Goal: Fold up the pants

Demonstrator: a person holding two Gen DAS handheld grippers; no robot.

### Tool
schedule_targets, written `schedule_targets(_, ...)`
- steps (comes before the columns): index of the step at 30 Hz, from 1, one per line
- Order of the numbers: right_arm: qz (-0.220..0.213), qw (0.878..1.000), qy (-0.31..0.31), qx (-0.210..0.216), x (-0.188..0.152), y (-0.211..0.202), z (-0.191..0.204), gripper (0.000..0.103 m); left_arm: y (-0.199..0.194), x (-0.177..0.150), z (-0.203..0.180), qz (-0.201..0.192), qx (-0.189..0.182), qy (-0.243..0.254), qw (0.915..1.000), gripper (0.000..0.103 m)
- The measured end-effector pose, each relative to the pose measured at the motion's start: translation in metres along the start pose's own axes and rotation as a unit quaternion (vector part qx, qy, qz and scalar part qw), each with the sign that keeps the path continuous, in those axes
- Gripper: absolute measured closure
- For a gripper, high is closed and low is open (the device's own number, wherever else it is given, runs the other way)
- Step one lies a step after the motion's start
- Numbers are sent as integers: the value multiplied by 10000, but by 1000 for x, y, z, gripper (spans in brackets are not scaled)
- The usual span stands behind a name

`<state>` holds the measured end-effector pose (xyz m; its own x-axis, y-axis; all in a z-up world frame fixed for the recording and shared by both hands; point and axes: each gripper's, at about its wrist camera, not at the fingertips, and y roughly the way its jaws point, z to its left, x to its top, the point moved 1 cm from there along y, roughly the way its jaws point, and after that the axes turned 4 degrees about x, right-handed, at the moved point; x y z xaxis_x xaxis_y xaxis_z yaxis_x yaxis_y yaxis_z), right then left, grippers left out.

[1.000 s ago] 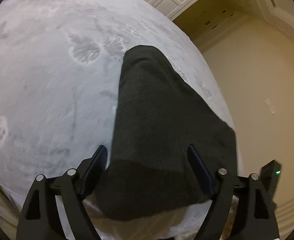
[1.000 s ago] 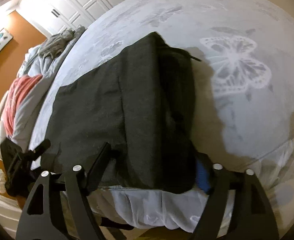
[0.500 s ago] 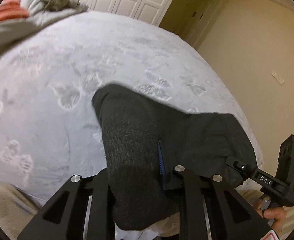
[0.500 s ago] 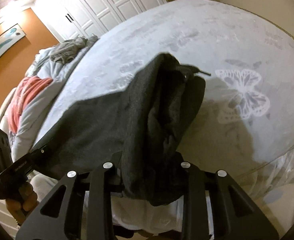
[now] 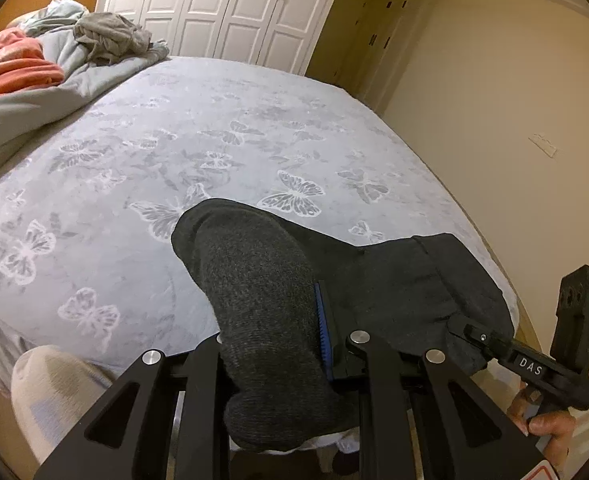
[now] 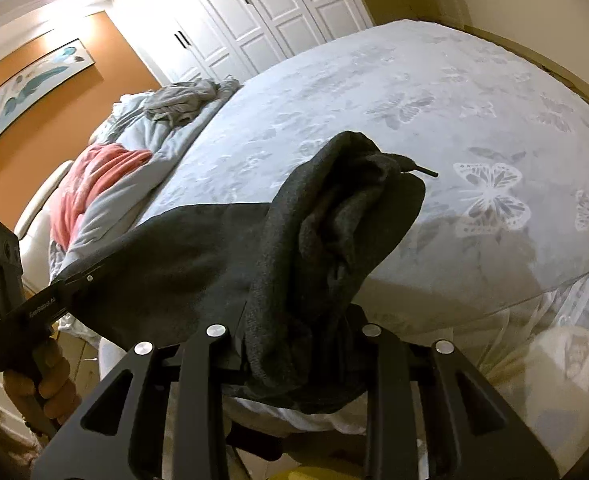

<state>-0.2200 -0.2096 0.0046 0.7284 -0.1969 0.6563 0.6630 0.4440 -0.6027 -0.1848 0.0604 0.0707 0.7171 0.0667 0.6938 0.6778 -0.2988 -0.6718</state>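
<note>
Both tongs, left gripper (image 5: 272, 344) and right gripper (image 6: 294, 332), had closed on the dark grey knitted pants (image 5: 262, 300), bunched between them, lifted at lower centre.

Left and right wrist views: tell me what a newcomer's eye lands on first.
The dark grey pants dominate both views, bunched at the near edge of the bed, with the left claw and the right claw each shut on a fold of them. Under them spreads the pale butterfly-print bedspread. At its far end, by the white closet doors, lies a heap of bedding with a coral blanket.
</note>
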Motion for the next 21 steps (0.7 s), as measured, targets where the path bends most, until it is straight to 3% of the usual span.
schedule_targets(6,-275,9988,-287,277,-6,-34,21,75,-46,-12,-4,-195,-157,332,9991,86)
schedule_targets(12,-782,9930,-617,631,7,-71,43,75,-95,1,-10,-792,-413,496,9948,86)
schedule_targets(16,-1194,9857,-836,842,29,-93,57,75,-121,26,-18,-1354,-578,561,9875,86)
schedule_targets(21,-1785,9729,-1100,972,68,-115,72,75,-148,72,-32,-2173,-854,731,9696,86)
